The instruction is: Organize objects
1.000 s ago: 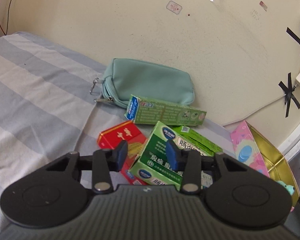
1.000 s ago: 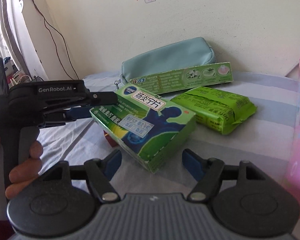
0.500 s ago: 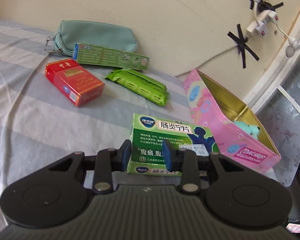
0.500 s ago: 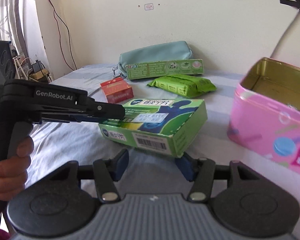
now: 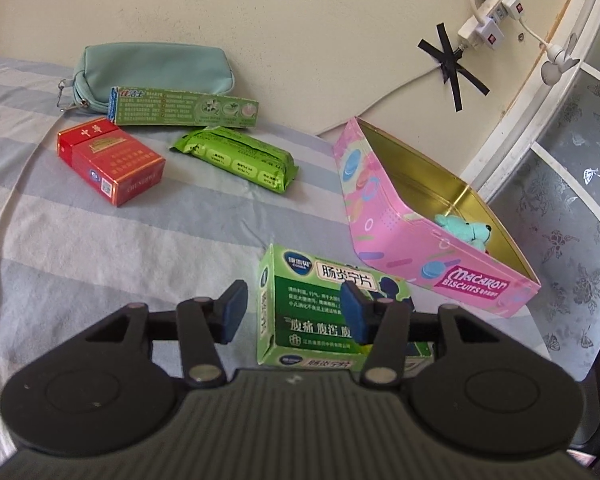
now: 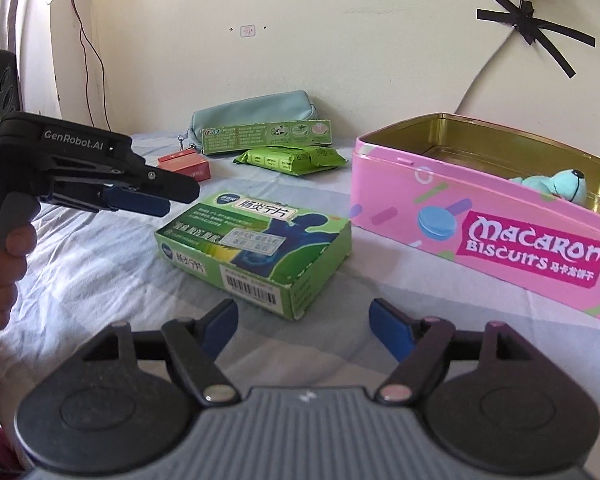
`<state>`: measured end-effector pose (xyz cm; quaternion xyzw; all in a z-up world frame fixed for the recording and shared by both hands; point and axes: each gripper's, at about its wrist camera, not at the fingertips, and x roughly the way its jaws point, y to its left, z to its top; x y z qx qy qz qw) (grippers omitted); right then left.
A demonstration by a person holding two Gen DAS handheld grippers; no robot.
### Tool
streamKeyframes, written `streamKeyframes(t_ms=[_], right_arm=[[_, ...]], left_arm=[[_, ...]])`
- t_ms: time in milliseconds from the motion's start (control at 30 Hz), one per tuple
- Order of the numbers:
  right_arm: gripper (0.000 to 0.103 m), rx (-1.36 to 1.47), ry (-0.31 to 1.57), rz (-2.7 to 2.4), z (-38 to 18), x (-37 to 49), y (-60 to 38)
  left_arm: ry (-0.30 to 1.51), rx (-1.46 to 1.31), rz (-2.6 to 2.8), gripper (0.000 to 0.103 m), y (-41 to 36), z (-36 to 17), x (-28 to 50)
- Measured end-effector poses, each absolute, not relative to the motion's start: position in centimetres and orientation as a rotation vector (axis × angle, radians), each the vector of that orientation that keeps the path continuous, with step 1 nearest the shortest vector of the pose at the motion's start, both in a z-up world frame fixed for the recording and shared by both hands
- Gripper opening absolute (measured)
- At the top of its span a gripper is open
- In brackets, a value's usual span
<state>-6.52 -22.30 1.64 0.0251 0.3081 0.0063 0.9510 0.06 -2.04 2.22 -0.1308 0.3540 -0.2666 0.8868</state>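
A green medicine box [image 5: 320, 312] lies flat on the striped bed sheet, just left of an open pink biscuit tin [image 5: 396, 248]. My left gripper [image 5: 294, 292] hovers over the box's left end; its jaws are opening and its pads stand clear of the box. In the right wrist view the left gripper [image 6: 172, 200] hangs slightly above and left of the box [image 6: 256, 248]. My right gripper [image 6: 304, 326] is opening too, with nothing between its fingers and the box's near corner just ahead. A teal plush toy [image 6: 556, 186] lies inside the tin [image 6: 440, 208].
By the wall lie a red carton [image 5: 112, 160], a green foil packet [image 5: 236, 158], a long green box [image 5: 184, 106] and a teal zip pouch [image 5: 152, 68]. A taped power strip [image 5: 484, 28] hangs on the wall; a window frame stands at the right.
The left gripper carried the green box rightwards to beside the pink tin, then let go; the box now rests on the sheet. The right gripper moved along and its jaws widened.
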Motion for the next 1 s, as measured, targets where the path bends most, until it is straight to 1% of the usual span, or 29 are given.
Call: streamKeyframes(t_ms=[67, 133, 267, 367, 500, 600, 700, 833, 1000], right_arm=[[0.075, 0.029, 0.623, 0.022, 1.6, -6.2, -22.1], [0.075, 0.005, 0.625, 0.038, 1.5, -5.3, -21.6], [0.073, -0.013, 0.642, 0.057, 1.0, -3.8, -20.7], [0.072, -0.037, 0.593, 0.044, 1.5, -4.3, -20.4], [0.072, -0.053, 0.473, 0.003, 3.9, -6.3, -21.1], [0.072, -0.082, 0.391, -0.058, 5.9, -7.6, -22.2], [0.072, -0.082, 0.353, -0.118, 7.2, -8.3, -24.6], [0.072, -0.053, 0.34, -0.19, 8.0, -8.8, -29.3], [0.072, 0.009, 0.387, -0.254, 7.2, -7.2, -34.8]], left_arm=[[0.774, -0.266, -0.561, 0.052, -2.6, 1.5, 0.6], [0.814, -0.278, -0.597, 0.053, -3.2, 0.7, 1.1], [0.782, -0.234, -0.592, 0.053, -4.0, 1.1, 0.8], [0.742, -0.24, -0.613, 0.052, -4.0, 2.7, 0.4], [0.639, -0.225, -0.664, 0.052, -5.5, 6.2, -0.4], [0.564, -0.179, -0.71, 0.052, -8.3, 8.4, -0.7], [0.53, -0.142, -0.759, 0.052, -11.7, 9.7, -0.1], [0.513, -0.112, -0.814, 0.053, -16.9, 9.8, 1.1], [0.52, -0.058, -0.837, 0.053, -22.9, 9.1, 3.1]])
